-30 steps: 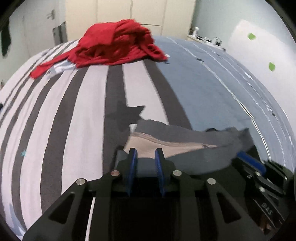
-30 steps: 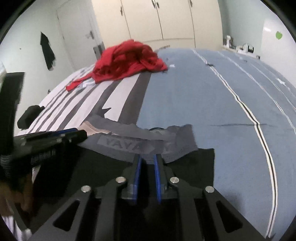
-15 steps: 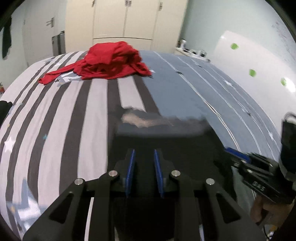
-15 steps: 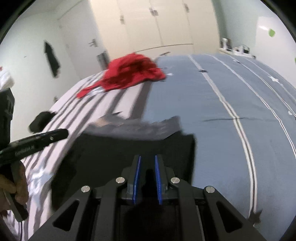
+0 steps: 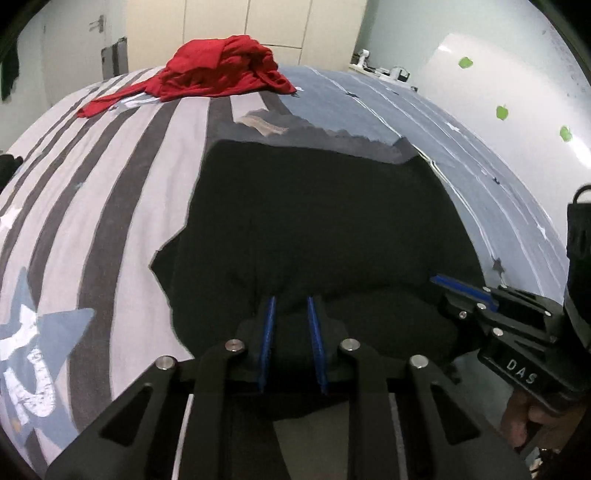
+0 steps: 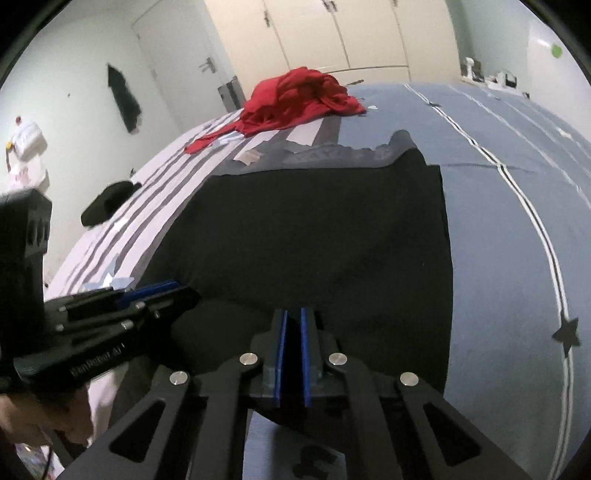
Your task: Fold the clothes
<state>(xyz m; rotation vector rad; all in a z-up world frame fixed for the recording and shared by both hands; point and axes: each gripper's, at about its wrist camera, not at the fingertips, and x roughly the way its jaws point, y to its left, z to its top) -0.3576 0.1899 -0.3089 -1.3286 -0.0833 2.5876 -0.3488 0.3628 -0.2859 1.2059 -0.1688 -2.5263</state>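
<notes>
Behind the bed (image 6: 498, 229) stood cream wardrobe doors (image 6: 332, 33), and a red heap (image 5: 218, 70) lay at the far end of the cover, well apart from the black garment (image 5: 314, 221) spread flat across the line where the striped half met the blue half, its grey waistband (image 6: 332, 157) at the far edge. My left gripper (image 5: 290, 310) was narrowed onto a raised fold of the garment's near hem, cloth between its 2 blue pads (image 5: 266, 332). My right gripper (image 6: 291, 325) pinched that same hem further right, its jaws almost together.
</notes>
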